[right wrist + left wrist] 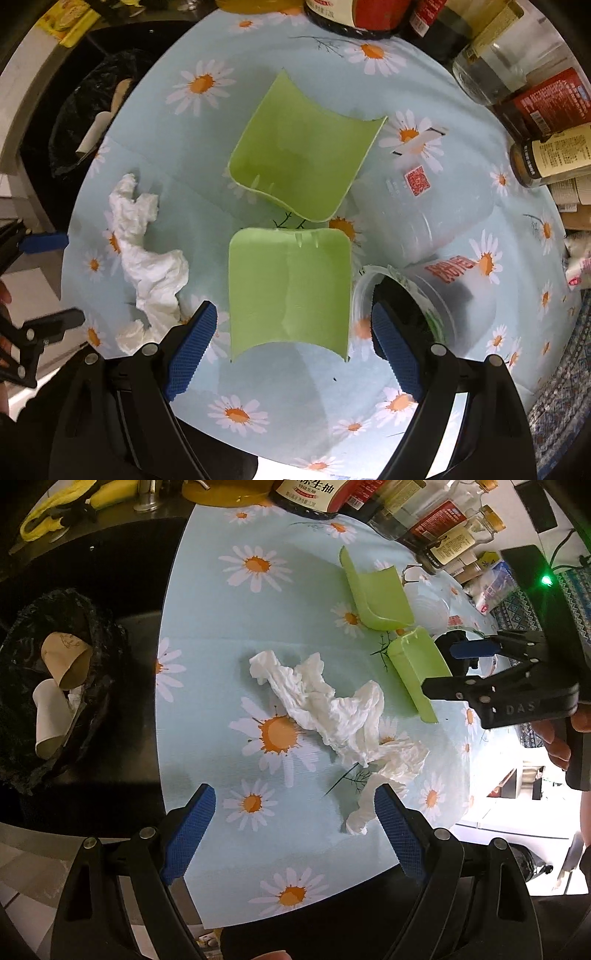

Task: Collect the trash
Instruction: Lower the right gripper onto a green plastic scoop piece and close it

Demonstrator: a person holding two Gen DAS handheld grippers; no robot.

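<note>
Step in hand: an approach, I judge; both tools hang over the daisy tablecloth (207, 635) with nothing picked up yet.
Bin (55, 686): off the cloth's left edge, black-lined; two paper cups (66, 661) lie in it.
Left gripper (295, 830): jaws spread wide and empty, above the cloth's near edge; its right pad overlaps the tissue's tail in this view, though contact I cannot tell.
Tissue (332, 705): one crumpled white strip near the cloth's middle, left of the green pieces.
Green pieces: two curved plastic shells, the far one (306, 162) and the near one (288, 288), right of the tissue, nearly touching end to end.
Right gripper (291, 350): jaws wide and empty, straddling the near shell's lower end from above.
Clear jars: two lie on their sides (424, 299) at the cloth's right.
Bottles (447, 539): a row along the cloth's far edge, too crowded to count.
Next move: probably lower each tool, close on tissue and near shell, carry them left to the bin.
</note>
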